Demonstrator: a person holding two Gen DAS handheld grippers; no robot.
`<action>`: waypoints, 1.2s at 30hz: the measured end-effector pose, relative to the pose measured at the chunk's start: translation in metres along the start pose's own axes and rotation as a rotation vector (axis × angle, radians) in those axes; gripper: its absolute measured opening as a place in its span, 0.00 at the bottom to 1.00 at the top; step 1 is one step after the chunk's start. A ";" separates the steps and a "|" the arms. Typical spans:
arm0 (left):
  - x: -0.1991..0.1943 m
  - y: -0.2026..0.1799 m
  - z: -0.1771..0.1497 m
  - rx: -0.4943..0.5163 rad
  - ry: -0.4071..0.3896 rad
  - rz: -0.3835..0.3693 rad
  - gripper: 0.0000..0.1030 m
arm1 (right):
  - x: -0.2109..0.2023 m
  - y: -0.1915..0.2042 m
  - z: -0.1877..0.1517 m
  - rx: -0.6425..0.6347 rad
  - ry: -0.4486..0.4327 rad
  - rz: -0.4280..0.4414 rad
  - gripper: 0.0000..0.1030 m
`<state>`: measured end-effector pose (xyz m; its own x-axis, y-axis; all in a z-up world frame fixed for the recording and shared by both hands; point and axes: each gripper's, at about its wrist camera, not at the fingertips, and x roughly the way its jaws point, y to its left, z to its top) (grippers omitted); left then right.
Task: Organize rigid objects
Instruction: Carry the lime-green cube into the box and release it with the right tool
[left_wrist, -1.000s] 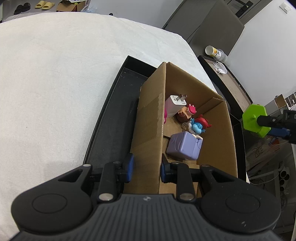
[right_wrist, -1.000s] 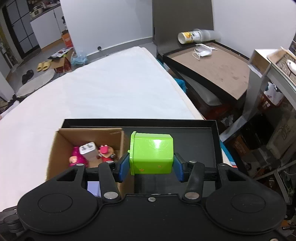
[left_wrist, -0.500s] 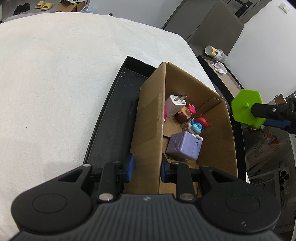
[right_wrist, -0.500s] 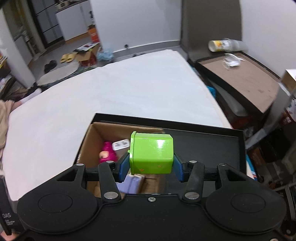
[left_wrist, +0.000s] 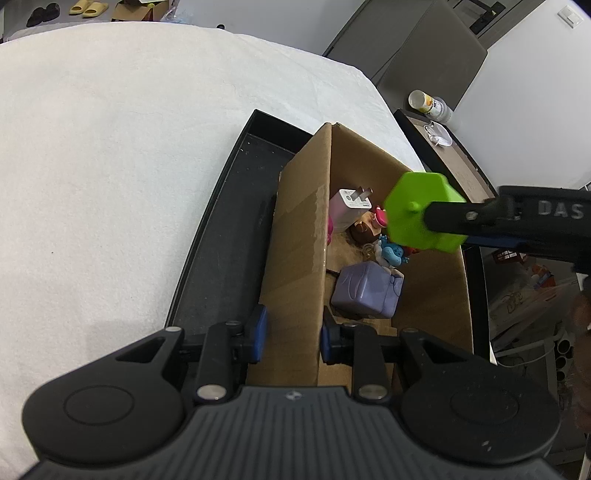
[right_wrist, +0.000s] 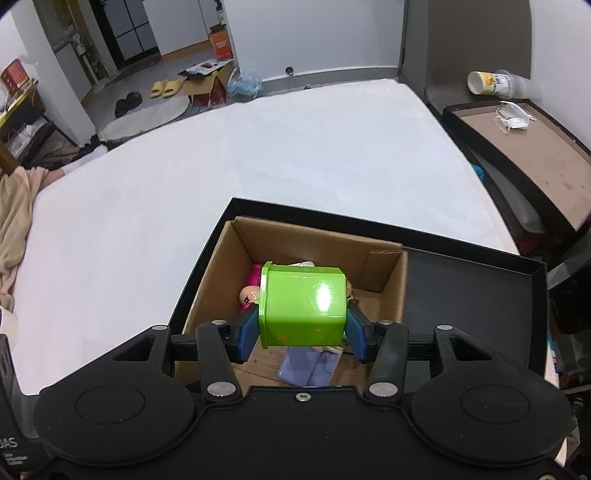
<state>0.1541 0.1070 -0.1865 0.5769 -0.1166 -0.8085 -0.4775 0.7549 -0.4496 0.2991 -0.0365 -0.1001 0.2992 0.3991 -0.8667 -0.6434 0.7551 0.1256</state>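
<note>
The right gripper (right_wrist: 302, 335) is clamped on a green hexagonal container (right_wrist: 303, 306), its blue pads pressed against the container's two flat sides, and it holds the container in the air above the open cardboard box (right_wrist: 391, 288). Just beyond and below the container, inside the box, lie a pink figurine (right_wrist: 249, 291) and, nearer the gripper, a purple cube (right_wrist: 310, 369). The left gripper (left_wrist: 290, 334) is closed on the near-side wall of the cardboard box (left_wrist: 295, 258), one blue pad outside the wall and one inside. Ahead of its fingers, within the box, sit the purple cube (left_wrist: 364, 291), a blue figurine (left_wrist: 391, 253), a white plug adapter (left_wrist: 349, 206) and what looks like a small brown toy, partly hidden behind the green hexagonal container (left_wrist: 417, 218), which hangs over the far right part of the box. The box stands in a black tray (left_wrist: 221, 236) on a white cloth-covered surface (left_wrist: 110, 166) that stretches left of and beyond both grippers.
</note>
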 end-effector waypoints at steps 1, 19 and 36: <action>0.000 0.000 0.000 -0.001 0.000 -0.001 0.26 | 0.002 0.001 0.000 -0.004 0.003 0.001 0.47; 0.002 0.000 0.001 -0.005 0.003 -0.007 0.26 | 0.006 -0.005 -0.004 0.046 0.013 0.012 0.49; -0.052 -0.029 -0.012 0.102 -0.059 -0.026 0.28 | -0.064 -0.028 -0.029 0.143 -0.100 -0.006 0.82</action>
<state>0.1306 0.0836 -0.1362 0.6273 -0.1012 -0.7721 -0.3940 0.8140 -0.4268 0.2777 -0.0981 -0.0616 0.3758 0.4391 -0.8161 -0.5370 0.8209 0.1944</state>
